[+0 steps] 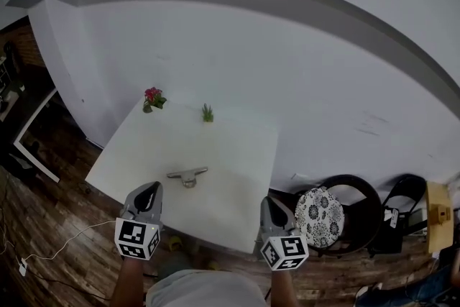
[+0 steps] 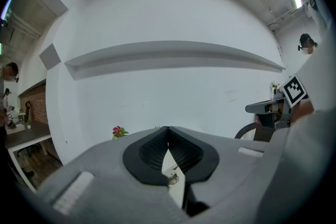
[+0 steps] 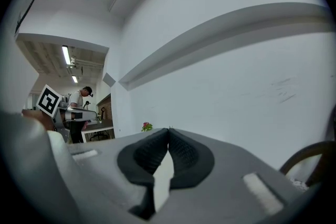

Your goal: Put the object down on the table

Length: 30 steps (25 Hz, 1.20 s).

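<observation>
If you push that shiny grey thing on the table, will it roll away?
Probably not. The grey thing lies flat on the table, a long bar across a stubby knob, so it would likely slide or spin. It looks like metal: probably stiff and rather heavy for its size.

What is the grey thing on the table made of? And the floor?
The grey thing looks like metal: dull silver with a soft shine, though it is too small to be sure. The floor looks like wood: brown planks with darker streaks of grain.
</observation>
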Each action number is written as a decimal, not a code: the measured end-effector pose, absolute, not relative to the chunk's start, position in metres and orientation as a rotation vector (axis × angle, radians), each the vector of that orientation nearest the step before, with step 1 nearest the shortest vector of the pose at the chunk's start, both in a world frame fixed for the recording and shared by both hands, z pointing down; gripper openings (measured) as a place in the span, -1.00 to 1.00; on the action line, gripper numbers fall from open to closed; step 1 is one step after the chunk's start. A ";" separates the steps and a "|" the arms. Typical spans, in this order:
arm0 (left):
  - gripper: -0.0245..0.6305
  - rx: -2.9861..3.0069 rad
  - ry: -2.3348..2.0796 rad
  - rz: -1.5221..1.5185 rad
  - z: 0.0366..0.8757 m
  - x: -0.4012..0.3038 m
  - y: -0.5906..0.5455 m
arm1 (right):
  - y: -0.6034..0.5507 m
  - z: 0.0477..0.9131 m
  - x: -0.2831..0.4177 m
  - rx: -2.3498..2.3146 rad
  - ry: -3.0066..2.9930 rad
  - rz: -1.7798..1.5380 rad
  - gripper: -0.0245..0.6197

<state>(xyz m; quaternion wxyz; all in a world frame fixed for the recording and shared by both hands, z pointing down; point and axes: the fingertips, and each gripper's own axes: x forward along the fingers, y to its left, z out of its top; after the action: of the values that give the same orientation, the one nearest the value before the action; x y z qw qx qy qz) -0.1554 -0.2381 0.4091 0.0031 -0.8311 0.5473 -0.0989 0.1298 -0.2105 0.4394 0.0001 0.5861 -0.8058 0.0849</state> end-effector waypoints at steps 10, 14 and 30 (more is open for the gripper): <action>-0.90 -2.571 1.704 -0.256 0.396 -0.164 -0.238 | -0.208 0.430 0.136 1.875 -2.524 0.217 -0.91; -0.90 -2.562 1.704 -0.240 0.394 -0.166 -0.240 | -0.211 0.430 0.136 1.890 -2.517 0.218 -0.91; -0.90 -2.543 1.712 -0.207 0.389 -0.176 -0.257 | -0.232 0.428 0.124 1.883 -2.527 0.204 -0.91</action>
<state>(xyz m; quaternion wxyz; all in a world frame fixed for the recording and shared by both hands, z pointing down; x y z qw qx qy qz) -0.1765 -0.2567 0.3889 0.0345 -0.8272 0.5568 -0.0674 0.1241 -0.2317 0.4282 -0.0083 0.5962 -0.8002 0.0647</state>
